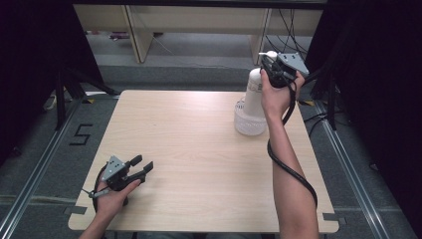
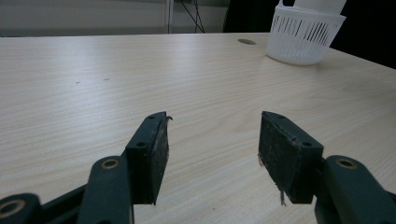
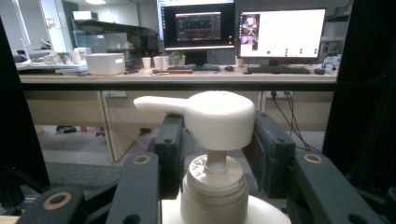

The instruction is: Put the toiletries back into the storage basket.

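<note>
A white pump bottle (image 1: pixel 254 92) stands upright in a white slotted basket (image 1: pixel 247 124) at the table's far right. My right gripper (image 1: pixel 269 62) is at the bottle's top. In the right gripper view its jaws press both sides of the pump head (image 3: pixel 219 119), whose spout points left. My left gripper (image 1: pixel 142 163) rests low at the table's front left, open, with nothing between its pads (image 2: pixel 285 149). From there the basket (image 2: pixel 303 37) sits far off at the upper right with the bottle's base (image 2: pixel 322 4) in it.
The light wooden table (image 1: pixel 199 149) has a small round hole (image 2: pixel 246 41) near the basket. Black frame posts (image 1: pixel 59 94) stand at both sides. Beyond the table is a desk with monitors (image 3: pixel 243 32). The right gripper's cable (image 1: pixel 291 169) trails along the forearm.
</note>
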`<state>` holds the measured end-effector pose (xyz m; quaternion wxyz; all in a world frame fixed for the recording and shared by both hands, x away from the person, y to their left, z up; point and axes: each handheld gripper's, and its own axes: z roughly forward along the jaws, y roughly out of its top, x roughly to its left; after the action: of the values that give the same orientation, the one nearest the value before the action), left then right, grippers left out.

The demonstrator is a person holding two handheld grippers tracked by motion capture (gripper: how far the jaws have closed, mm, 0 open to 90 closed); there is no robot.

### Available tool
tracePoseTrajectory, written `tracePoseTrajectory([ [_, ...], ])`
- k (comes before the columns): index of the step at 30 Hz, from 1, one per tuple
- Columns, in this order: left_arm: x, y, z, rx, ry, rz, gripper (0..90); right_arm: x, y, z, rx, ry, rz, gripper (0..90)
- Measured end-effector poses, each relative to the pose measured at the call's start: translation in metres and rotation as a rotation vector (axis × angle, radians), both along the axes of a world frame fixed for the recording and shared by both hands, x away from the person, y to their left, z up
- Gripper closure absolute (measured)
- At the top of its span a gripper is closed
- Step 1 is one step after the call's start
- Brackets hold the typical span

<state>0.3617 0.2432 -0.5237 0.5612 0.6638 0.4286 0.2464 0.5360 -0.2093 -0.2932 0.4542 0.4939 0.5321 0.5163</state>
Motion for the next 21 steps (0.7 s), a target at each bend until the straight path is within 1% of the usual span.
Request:
tracePoseTrajectory([
  [2, 0.0, 0.0, 0.0, 0.001, 0.0, -0.001, 42.1, 0.001, 0.001, -0.001, 0.007, 0.007, -0.001, 60.0],
  [4, 0.0, 0.0, 0.0, 0.001, 0.0, -0.001, 42.1, 0.001, 0.001, -0.002, 0.001, 0.004, -0.004, 60.0],
  [8, 0.0, 0.0, 0.0, 0.001, 0.0, -0.001, 42.1, 0.002, 0.001, -0.005, 0.006, 0.016, -0.002, 60.0],
  [10, 0.0, 0.0, 0.0, 0.001, 0.001, -0.001, 42.1, 0.003, 0.001, -0.007, 0.0, 0.016, -0.002, 60.0],
  [13, 0.0, 0.0, 0.0, 0.001, 0.0, -0.002, 42.1, 0.004, 0.002, -0.009, 0.007, 0.028, 0.002, 60.0],
  [14, 0.0, 0.0, 0.0, 0.001, 0.0, -0.002, 42.0, 0.005, 0.001, -0.01, -0.01, 0.018, -0.003, 60.0],
  [16, 0.0, 0.0, 0.0, -0.001, -0.001, -0.004, 42.1, 0.004, 0.002, -0.011, 0.004, 0.032, -0.001, 60.0],
  [19, 0.0, 0.0, 0.0, 0.001, 0.0, -0.002, 42.0, 0.004, 0.002, -0.012, -0.002, 0.028, 0.001, 60.0],
  [21, 0.0, 0.0, 0.0, 0.002, 0.0, -0.003, 42.0, 0.004, 0.002, -0.013, -0.006, 0.035, 0.001, 60.0],
])
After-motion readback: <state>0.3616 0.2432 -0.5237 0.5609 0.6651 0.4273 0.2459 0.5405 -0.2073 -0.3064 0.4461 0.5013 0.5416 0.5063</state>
